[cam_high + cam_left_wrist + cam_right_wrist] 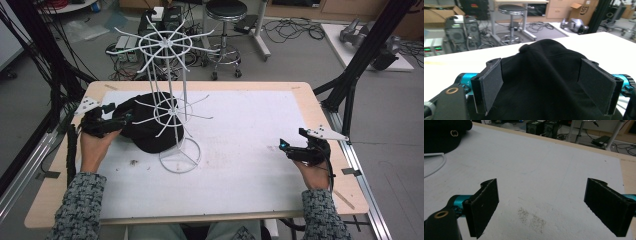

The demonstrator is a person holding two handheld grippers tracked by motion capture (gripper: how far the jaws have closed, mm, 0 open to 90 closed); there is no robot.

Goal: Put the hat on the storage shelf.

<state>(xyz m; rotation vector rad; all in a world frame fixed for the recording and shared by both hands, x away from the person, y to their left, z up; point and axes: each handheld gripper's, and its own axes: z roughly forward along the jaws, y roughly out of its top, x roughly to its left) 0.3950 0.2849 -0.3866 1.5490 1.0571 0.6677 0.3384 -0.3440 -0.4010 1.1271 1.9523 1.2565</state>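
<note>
A black cap (142, 136) lies on the white mat (240, 150) at the left, just behind a white wire rack (170, 45) whose ring base (180, 157) stands on the mat. My left gripper (124, 120) is at the cap's left edge. In the left gripper view it (541, 82) is open, its jaws standing on either side of the cap's black cloth (544, 55). My right gripper (286, 146) hovers low over the mat at the right. It (541, 205) is open with nothing between the jaws. The cap (444, 135), with a small ring logo, lies far off at upper left there.
The rack's wire spokes (200, 116) stick out over the cap and the mat. A dark smudge (531, 218) marks the mat under the right gripper. A stool (226, 10), boxes and cables sit on the floor behind the table. Black frame posts (360, 55) flank the table.
</note>
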